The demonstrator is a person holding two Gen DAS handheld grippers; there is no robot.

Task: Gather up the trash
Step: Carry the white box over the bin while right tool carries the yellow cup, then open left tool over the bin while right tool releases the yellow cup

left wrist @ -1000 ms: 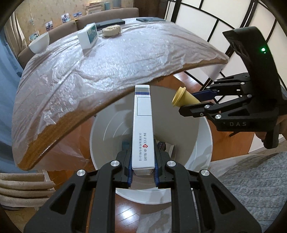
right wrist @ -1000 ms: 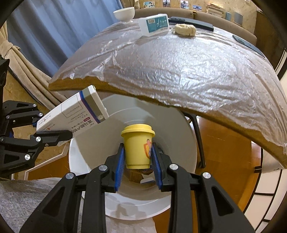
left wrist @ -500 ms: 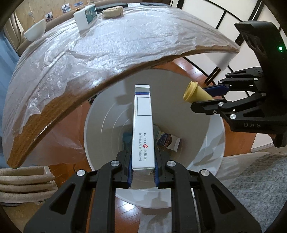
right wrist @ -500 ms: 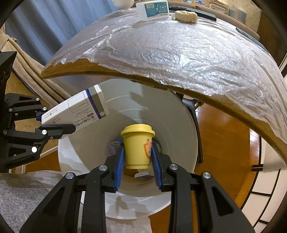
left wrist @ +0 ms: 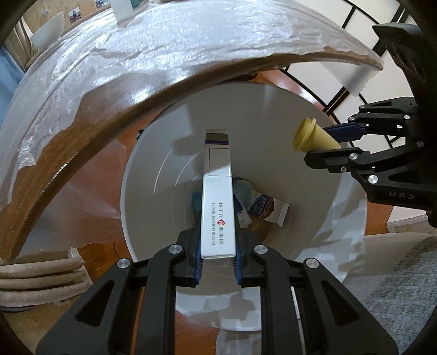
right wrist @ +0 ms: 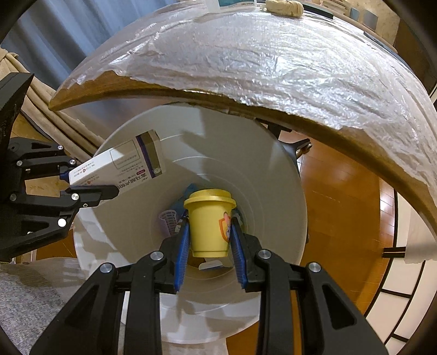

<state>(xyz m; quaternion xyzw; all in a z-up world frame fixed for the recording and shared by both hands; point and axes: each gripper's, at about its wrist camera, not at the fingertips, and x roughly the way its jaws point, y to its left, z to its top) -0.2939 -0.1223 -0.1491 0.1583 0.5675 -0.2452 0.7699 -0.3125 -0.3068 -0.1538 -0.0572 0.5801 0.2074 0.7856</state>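
Note:
My left gripper (left wrist: 217,232) is shut on a long white medicine box (left wrist: 217,196) and holds it over the mouth of the white trash bin (left wrist: 164,153). My right gripper (right wrist: 210,232) is shut on a yellow lidded cup (right wrist: 209,226), also over the white trash bin (right wrist: 259,169). Each gripper shows in the other's view: the right one with the cup (left wrist: 314,136), the left one with the box (right wrist: 120,166). Inside the bin lie a small carton (left wrist: 262,207) and a purple ribbed piece (right wrist: 168,221).
The bin stands on the wooden floor (right wrist: 341,204) under the edge of a plastic-covered wooden table (left wrist: 164,54). On the table are a white bowl (left wrist: 47,32) and a beige lump (right wrist: 284,6). A grey rug (left wrist: 396,286) lies at the right.
Both grippers have moved down and forward over the bin with their loads still held. The bin's inside and the trash at its bottom now show more fully.

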